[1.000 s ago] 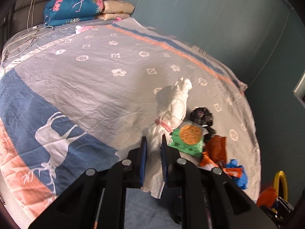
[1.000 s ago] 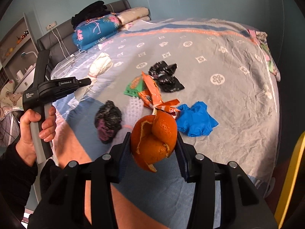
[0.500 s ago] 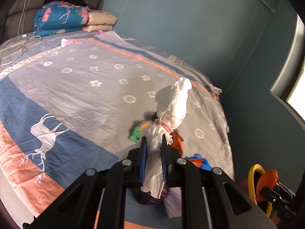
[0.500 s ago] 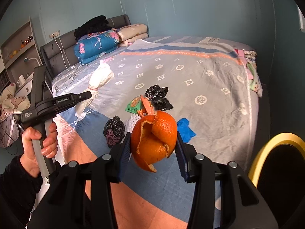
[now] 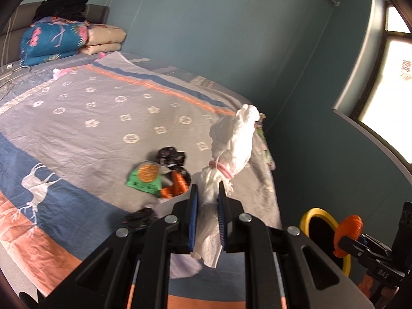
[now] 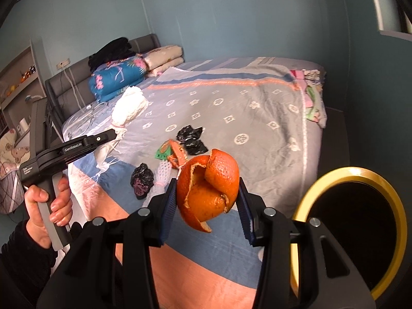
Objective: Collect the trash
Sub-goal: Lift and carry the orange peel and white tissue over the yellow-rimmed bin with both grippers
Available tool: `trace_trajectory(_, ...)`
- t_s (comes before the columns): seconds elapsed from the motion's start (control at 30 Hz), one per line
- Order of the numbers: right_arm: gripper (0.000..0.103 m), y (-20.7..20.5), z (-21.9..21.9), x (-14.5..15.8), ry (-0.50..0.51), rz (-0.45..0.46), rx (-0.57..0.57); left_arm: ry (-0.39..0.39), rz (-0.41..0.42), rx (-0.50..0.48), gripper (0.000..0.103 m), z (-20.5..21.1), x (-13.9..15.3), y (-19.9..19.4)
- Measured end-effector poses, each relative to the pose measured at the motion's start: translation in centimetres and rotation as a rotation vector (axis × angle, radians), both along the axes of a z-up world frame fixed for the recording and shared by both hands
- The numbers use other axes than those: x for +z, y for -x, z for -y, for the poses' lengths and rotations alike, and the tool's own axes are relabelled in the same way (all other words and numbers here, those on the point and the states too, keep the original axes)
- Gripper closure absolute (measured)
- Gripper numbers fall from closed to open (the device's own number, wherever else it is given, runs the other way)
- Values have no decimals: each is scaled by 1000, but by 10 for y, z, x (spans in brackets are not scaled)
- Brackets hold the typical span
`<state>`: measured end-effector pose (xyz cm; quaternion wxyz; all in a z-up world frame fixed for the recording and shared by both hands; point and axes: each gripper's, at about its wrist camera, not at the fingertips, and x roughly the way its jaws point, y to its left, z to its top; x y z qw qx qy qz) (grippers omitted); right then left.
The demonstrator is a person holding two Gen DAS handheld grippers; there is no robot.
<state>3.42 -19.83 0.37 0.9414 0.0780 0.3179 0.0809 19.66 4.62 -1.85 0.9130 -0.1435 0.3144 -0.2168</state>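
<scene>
Transport step, judged: both loads are lifted clear of the patterned grey bed (image 6: 257, 108), bound for the yellow-rimmed black bin (image 6: 386, 188) beside the bed's foot. Left gripper (image 5: 207, 195), raised and angled up, pinches the white tied plastic bag (image 5: 234, 139). Right gripper (image 6: 208, 193), just beside the bin, clamps the curled orange peel (image 6: 208, 190); release over the bin's mouth should come next.

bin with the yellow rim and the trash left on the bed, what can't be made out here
- Bin inside: right wrist view shows only black; contents and depth unreadable; the frame edge cuts its right side.
- Bin in the left wrist view: the orange peel and right gripper cover part of its opening.
- Black crumpled bag near the bed edge: left wrist view, blurred and half behind the left gripper.
- Green wrapper: print too small in the right wrist view.
</scene>
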Motion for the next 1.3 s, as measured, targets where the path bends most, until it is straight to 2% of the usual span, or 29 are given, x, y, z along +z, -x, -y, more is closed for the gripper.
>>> trace_trajectory(0.33, 61, 27, 48, 10, -61, 9, -139, 4, 5, -120, 90, 62, 17, 22)
trace_trajectory(0.73, 61, 52, 125, 21, -122, 22, -326, -31, -57, -279, 90, 133, 5, 39)
trace_trajectory(1.0, 60, 59, 165, 17, -140, 14, -413, -50, -93, -388, 90, 175, 2, 50)
trace_trajectory(1.3, 60, 60, 207, 0, -191, -12, -481, -111, -98, -464, 90, 227, -3, 61)
